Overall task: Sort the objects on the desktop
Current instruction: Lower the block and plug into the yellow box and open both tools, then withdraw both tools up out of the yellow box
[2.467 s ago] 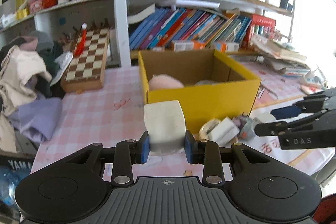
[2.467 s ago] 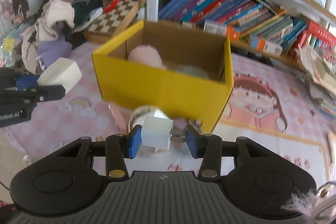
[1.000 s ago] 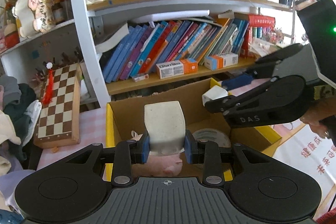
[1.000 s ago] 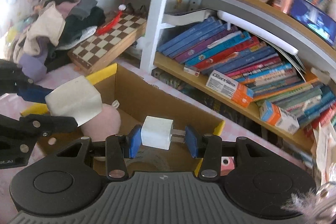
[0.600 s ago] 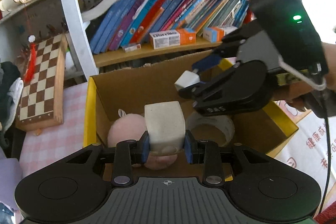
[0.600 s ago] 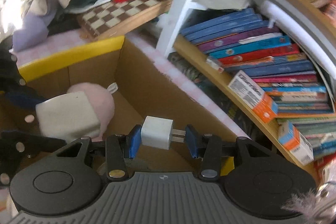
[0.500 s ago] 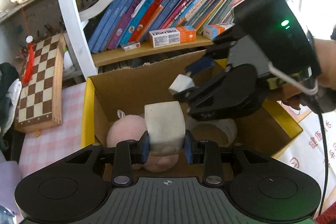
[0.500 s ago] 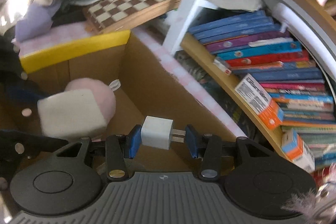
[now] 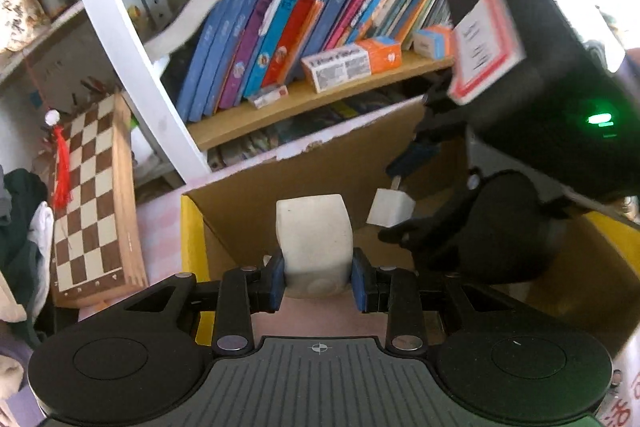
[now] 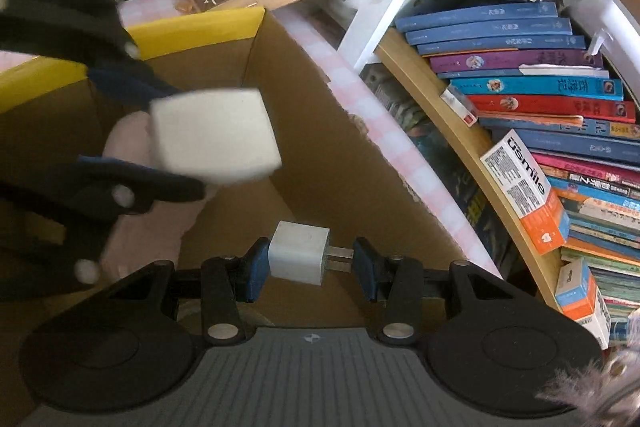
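Note:
My left gripper (image 9: pixel 318 281) is shut on a white sponge block (image 9: pixel 314 239) and holds it over the open yellow cardboard box (image 9: pixel 190 227). The right gripper (image 10: pixel 307 269) is shut on a white plug adapter (image 10: pixel 299 253), its prongs against the right pad, also above the box (image 10: pixel 200 27). In the left wrist view the adapter (image 9: pixel 390 207) hangs just right of the sponge. In the right wrist view the sponge (image 10: pixel 214 135) sits upper left, in front of a pink plush toy (image 10: pixel 128 139) lying inside the box.
A bookshelf with leaning books (image 9: pixel 304 27) stands right behind the box. A wooden chessboard (image 9: pixel 90 195) leans to the left of it, beside a heap of clothes (image 9: pixel 20 227). A pink checked cloth (image 10: pixel 360 107) covers the table.
Both grippers have moved forward and down over the box, the two now close together. The right gripper has rolled. Each still grips its object.

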`<state>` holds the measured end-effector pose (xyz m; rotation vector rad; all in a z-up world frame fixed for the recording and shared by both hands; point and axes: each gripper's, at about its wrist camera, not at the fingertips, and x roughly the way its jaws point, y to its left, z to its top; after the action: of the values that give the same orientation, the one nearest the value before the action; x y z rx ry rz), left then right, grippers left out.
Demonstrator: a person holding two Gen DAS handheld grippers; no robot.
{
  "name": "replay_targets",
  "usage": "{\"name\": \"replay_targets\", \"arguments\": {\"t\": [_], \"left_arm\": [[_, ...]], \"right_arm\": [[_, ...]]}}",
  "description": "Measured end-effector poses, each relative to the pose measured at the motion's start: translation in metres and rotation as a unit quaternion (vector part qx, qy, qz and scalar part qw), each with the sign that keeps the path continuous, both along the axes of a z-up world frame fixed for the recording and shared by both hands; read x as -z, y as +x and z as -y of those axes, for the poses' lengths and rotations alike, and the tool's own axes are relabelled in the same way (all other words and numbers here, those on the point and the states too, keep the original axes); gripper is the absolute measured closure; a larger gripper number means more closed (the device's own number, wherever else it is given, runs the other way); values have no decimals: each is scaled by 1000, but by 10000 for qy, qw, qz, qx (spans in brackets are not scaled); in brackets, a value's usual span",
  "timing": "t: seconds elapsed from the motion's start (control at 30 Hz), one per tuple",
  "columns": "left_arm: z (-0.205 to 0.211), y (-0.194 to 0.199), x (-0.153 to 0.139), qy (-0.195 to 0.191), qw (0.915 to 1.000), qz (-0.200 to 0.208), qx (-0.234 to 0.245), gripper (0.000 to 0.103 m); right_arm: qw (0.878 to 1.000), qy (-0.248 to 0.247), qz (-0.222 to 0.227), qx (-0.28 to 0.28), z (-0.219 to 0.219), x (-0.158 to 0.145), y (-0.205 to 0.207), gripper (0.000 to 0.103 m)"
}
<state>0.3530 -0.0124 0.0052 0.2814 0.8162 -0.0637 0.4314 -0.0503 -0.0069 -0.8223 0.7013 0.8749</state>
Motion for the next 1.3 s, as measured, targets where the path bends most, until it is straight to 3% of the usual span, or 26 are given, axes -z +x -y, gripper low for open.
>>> {"name": "replay_targets", "arguments": {"t": [0.3, 0.4, 0.47, 0.53, 0.67, 0.87, 1.3], "left_arm": [[-3, 7, 6, -114, 9997, -202, 25, 69], [-4, 7, 6, -118, 9997, -228, 23, 69], [-5, 7, 6, -141, 9996, -237, -9, 67], [-7, 6, 6, -118, 9997, -207, -53, 62], [-13, -3, -1, 10, 9997, 122, -188, 40], [-21, -23, -18, -286, 9983, 461, -202, 20], [-13, -76, -57, -394, 9920, 1194, -137, 12]], "right_arm": [[9997, -193, -21, -127, -4, 3, -3, 60], [9996, -222, 26, -146, -4, 3, -5, 55], [9996, -219, 103, -149, -4, 2, -7, 43], [9995, -211, 206, -139, -4, 1, -8, 37], [9996, -81, 257, -126, 0, -5, -10, 21], [9990, 248, 362, 102, 16, -22, -16, 15], [9865, 1141, 914, 743, 57, -65, -59, 7]]}}
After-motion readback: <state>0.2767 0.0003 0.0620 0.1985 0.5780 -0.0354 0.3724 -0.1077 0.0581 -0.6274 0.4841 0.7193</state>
